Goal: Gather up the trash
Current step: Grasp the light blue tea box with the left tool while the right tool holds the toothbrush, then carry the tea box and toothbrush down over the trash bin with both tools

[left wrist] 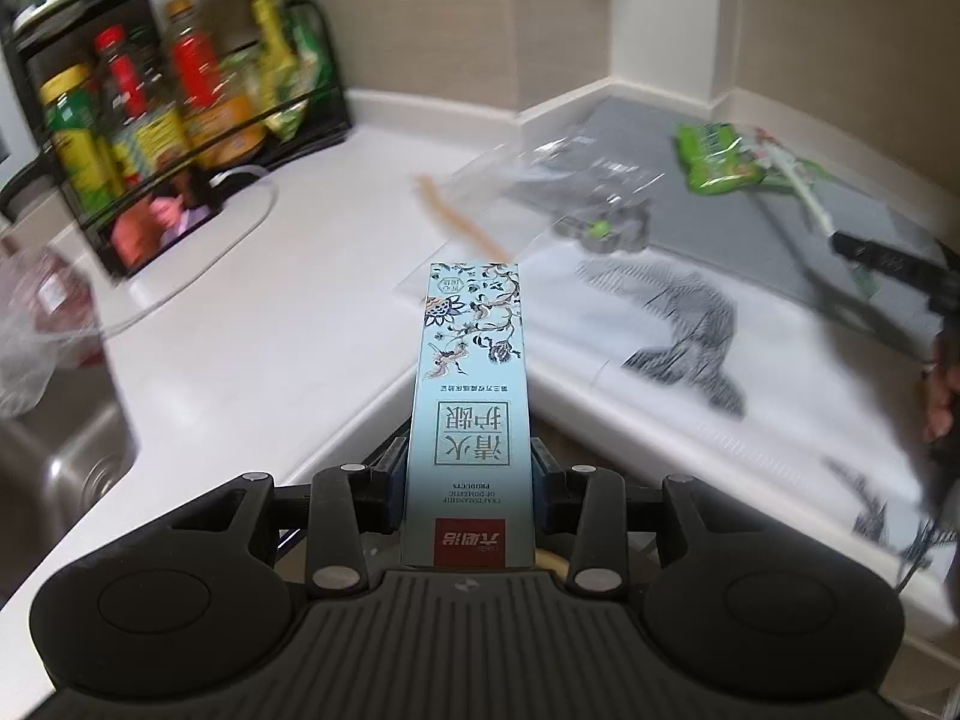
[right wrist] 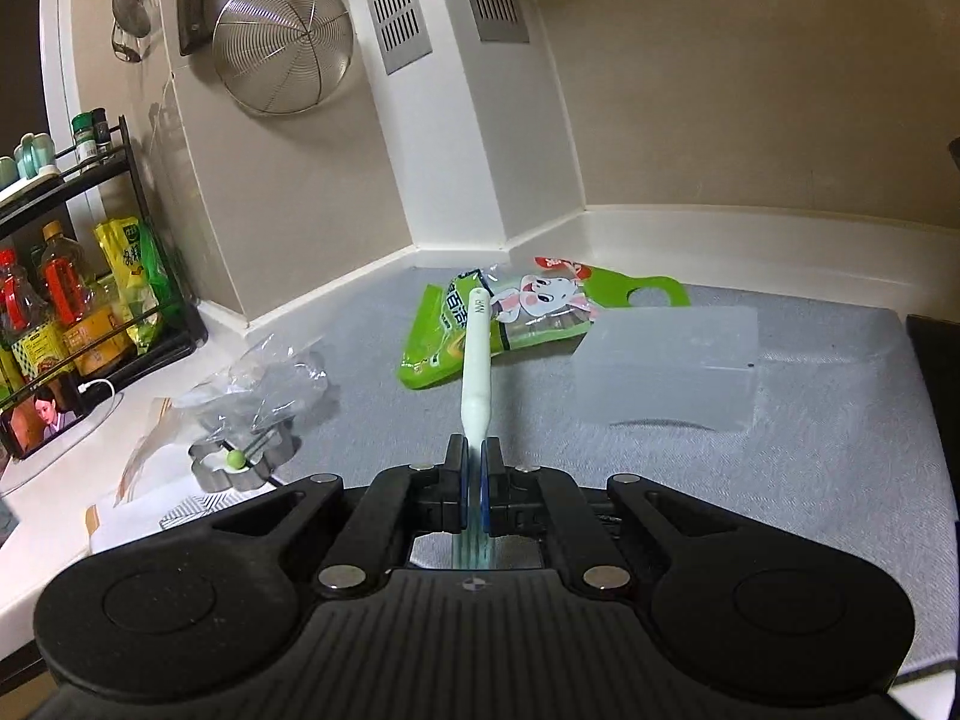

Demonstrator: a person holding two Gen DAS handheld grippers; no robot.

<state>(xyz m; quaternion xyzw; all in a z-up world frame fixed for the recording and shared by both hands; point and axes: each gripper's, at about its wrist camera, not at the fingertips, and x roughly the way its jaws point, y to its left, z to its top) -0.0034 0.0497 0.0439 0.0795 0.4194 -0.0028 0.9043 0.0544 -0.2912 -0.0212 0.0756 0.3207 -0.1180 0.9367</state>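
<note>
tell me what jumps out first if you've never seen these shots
The pale blue toothpaste box stands out, clamped in the left gripper above the white counter's edge. Next, the white toothbrush pinched in the right gripper, pointing at a bright green snack bag lying on the grey mat.

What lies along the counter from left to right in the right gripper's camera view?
Black rack of bottles → phone playing a video → crumpled clear plastic → green snack bag → frosted plastic box.
</note>
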